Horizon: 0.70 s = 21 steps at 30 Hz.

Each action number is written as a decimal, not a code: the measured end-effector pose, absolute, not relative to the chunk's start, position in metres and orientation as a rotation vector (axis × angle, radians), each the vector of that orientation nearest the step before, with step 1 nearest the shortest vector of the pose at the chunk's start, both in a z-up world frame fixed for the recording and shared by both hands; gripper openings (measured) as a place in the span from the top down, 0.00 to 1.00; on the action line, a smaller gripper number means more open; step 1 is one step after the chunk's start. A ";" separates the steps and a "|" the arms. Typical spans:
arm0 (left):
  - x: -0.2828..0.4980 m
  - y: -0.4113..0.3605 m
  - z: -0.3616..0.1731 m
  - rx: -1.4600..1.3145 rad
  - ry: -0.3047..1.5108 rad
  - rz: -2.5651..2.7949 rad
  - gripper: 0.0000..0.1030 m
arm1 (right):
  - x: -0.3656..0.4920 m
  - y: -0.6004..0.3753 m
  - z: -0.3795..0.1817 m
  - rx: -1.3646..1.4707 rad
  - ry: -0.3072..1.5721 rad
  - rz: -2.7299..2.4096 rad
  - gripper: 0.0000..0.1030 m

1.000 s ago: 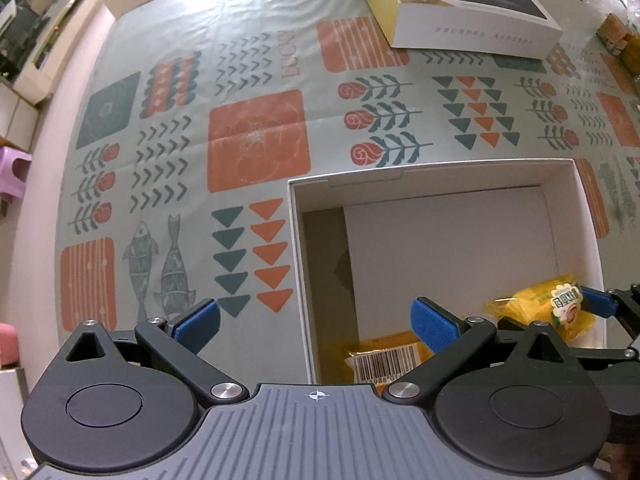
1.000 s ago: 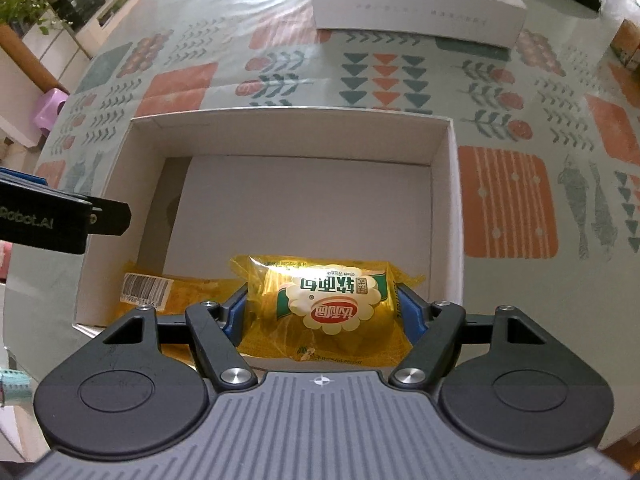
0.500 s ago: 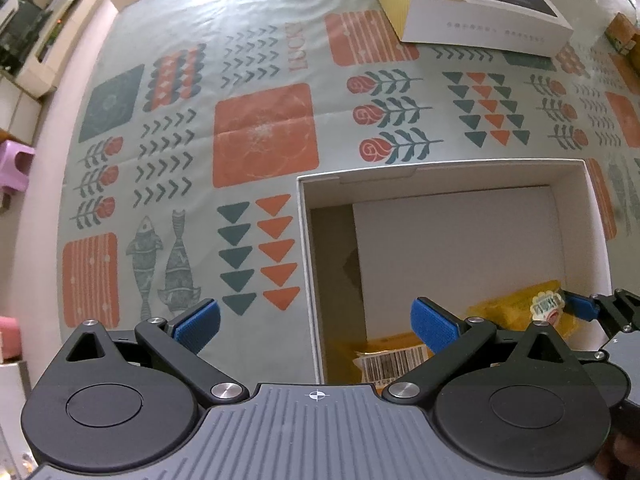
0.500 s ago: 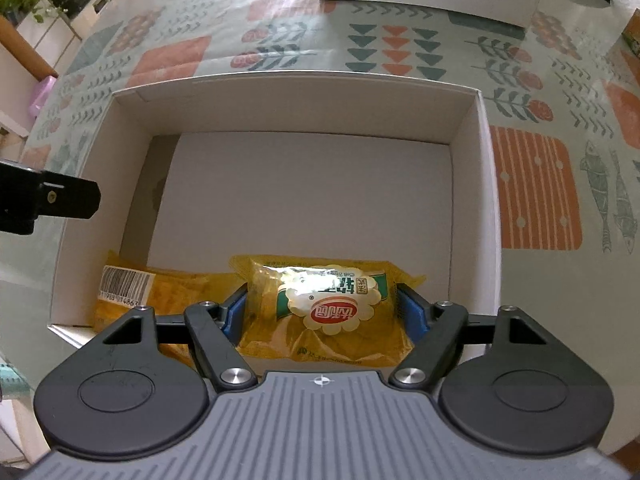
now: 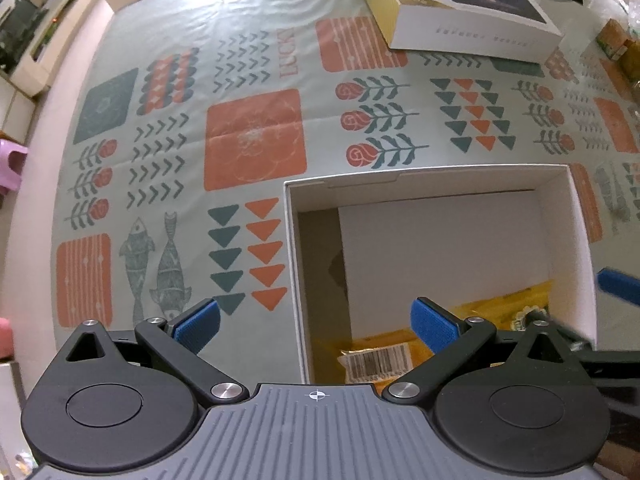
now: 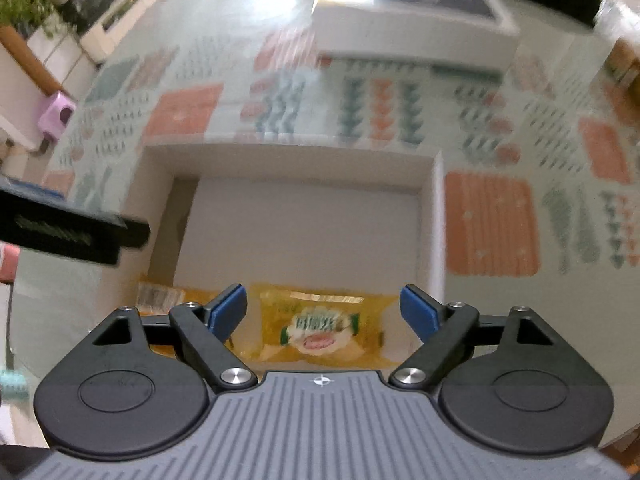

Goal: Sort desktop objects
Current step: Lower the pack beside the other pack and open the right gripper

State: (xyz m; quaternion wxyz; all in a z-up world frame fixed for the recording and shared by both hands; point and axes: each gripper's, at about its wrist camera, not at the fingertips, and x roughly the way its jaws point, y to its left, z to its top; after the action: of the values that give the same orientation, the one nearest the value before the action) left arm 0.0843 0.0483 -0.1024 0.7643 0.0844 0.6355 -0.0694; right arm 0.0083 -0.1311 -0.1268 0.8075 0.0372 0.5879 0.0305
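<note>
A white open box (image 5: 292,248) (image 6: 438,216) stands on the patterned tablecloth. Two yellow snack packets lie inside at its near end: one with a green and red label (image 6: 320,326) (image 5: 524,312), one with a barcode (image 5: 376,358) (image 6: 156,294). My right gripper (image 6: 323,312) is open above the labelled packet, its blue pads apart from the packet on both sides. My left gripper (image 5: 316,322) is open and empty, straddling the box's left wall. The right view is blurred by motion.
A large white closed box with a dark lid (image 5: 460,4) (image 6: 412,12) lies at the far side of the table. Snack packets (image 5: 616,38) sit at the far right. A purple stool (image 5: 10,162) stands beyond the left table edge.
My right gripper has opened and let go of the labelled packet, which now lies in the box. The gripper is pulling back and up. My left gripper has barely moved.
</note>
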 end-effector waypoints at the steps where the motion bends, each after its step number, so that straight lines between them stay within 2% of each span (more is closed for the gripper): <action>1: 0.083 0.048 -0.101 0.179 1.380 -0.151 0.00 | 0.006 -0.134 -0.123 0.080 1.253 0.059 0.00; 11: 0.047 0.036 -0.101 0.193 1.422 -0.189 0.00 | -0.012 -0.161 -0.084 0.088 1.208 -0.006 0.00; 21: 0.038 0.026 -0.103 0.173 1.443 -0.173 0.00 | -0.015 -0.178 -0.096 0.108 1.272 -0.023 0.00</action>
State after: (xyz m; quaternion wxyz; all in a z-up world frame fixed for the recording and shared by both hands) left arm 0.0382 0.0265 -0.1030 0.7440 0.0789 0.6587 -0.0792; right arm -0.0153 -0.1783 -0.0959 0.8030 0.0506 0.5937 -0.0106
